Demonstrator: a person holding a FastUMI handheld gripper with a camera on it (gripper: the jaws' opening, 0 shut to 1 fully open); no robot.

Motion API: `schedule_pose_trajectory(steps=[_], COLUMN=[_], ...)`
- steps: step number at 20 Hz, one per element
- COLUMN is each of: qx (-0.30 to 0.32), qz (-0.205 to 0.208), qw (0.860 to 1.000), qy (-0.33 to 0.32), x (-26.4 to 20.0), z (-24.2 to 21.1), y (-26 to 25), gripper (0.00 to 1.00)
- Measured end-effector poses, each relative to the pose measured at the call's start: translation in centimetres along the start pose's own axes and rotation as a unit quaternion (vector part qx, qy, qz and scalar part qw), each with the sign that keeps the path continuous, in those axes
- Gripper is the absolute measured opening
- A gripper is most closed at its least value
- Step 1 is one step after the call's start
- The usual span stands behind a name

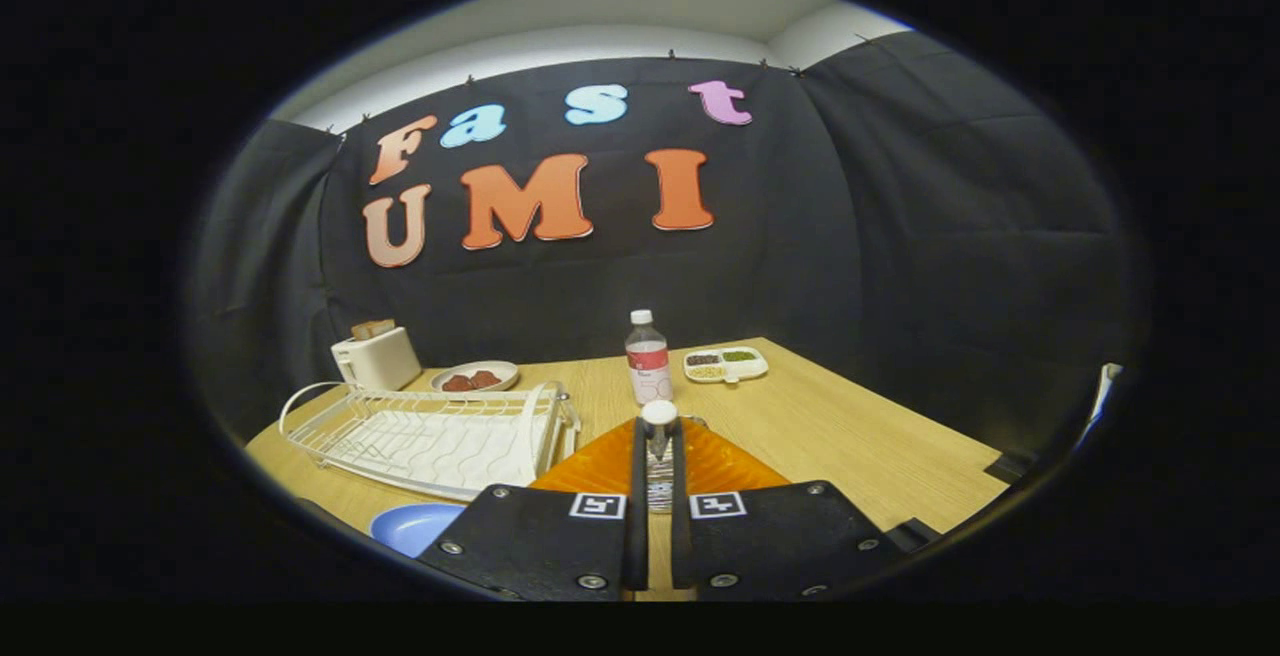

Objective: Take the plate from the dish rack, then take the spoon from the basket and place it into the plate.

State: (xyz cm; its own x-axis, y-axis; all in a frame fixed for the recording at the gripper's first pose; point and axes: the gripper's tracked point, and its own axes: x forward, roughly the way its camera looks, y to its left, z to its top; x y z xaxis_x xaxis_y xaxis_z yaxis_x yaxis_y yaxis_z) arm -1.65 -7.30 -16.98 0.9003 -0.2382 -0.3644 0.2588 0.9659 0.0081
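My gripper [658, 436] is shut on the spoon [658, 414]. The spoon stands upright between the fingers, its pale rounded end poking out above the tips and its shiny stem running down the narrow gap. Right behind the fingers lies the orange basket [590, 471], partly hidden by them. The blue plate [415, 526] rests on the table to the left of the fingers, in front of the white wire dish rack [430, 431], and only part of it shows. No plate stands in the rack.
Beyond the basket stands a water bottle [647, 358] with a red label. Farther back are a white toaster [377, 356], a small dish of red food [475, 377] and a divided snack tray [726, 364]. The wooden table [850, 436] ends at the right.
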Motion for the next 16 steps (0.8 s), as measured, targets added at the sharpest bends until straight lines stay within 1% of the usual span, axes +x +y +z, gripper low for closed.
schedule_pose_trajectory(steps=[4, 6, 10, 13, 16], qx=[-0.007, 0.001, 0.021, 0.012, 0.006], qz=[0.027, 0.045, 0.097, 0.118, 0.153], qw=[1.000, 0.999, 0.995, 0.993, 0.988], qy=[-0.014, -0.014, 0.002, 0.007, 0.016], x=[-2.6, -3.8, -5.9, -7.1, -8.1], z=[2.2, 2.5, 1.5, 0.8, -0.4], y=[0.6, 1.2, 2.7, 3.4, 5.2], gripper=[0.09, 0.09, 0.09, 0.09, 0.09])
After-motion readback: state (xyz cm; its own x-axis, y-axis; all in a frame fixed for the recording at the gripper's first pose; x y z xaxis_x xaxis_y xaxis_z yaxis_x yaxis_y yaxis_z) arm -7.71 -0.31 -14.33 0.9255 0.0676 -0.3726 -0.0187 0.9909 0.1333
